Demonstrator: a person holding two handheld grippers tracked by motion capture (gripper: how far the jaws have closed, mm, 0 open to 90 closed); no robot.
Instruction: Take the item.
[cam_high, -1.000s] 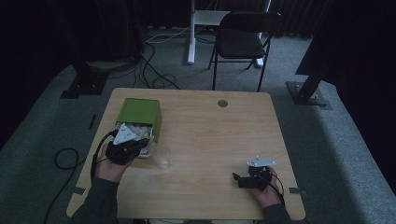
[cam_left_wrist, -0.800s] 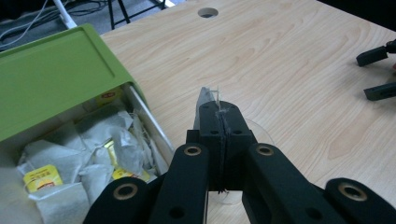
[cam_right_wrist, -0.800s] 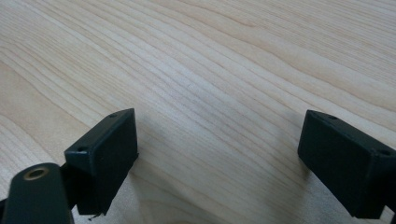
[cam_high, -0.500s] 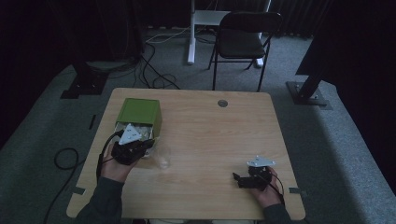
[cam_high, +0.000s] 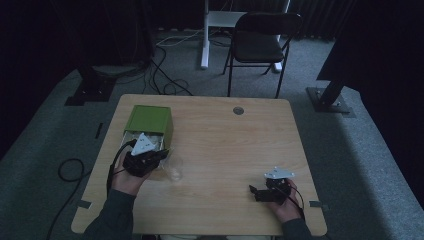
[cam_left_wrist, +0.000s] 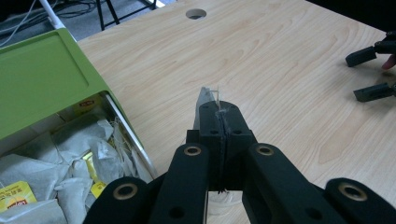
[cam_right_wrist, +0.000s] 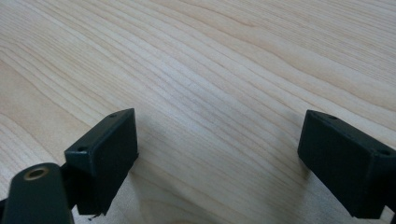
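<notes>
A green box (cam_high: 148, 120) with its drawer pulled out stands at the table's left, and the drawer holds several tea bags (cam_left_wrist: 70, 154). My left gripper (cam_high: 161, 155) hovers just right of the drawer, beside a clear glass (cam_high: 175, 172). Its jaws are shut on a tea bag (cam_left_wrist: 204, 97); a pale corner and a thin thread stick out past the left gripper (cam_left_wrist: 219, 109) tips. My right gripper (cam_high: 256, 192) rests low near the table's front right, open, with bare wood between the jaws of the right gripper (cam_right_wrist: 219, 158).
The wooden table (cam_high: 240, 145) has a round cable hole (cam_high: 238, 110) near its far edge. A black folding chair (cam_high: 260, 45) stands behind it, with stand bases and cables on the carpet. The far-off right gripper (cam_left_wrist: 373, 70) lies at the right edge of the left gripper view.
My left gripper has shifted slightly right, from over the drawer toward the glass. The right hand has not moved.
</notes>
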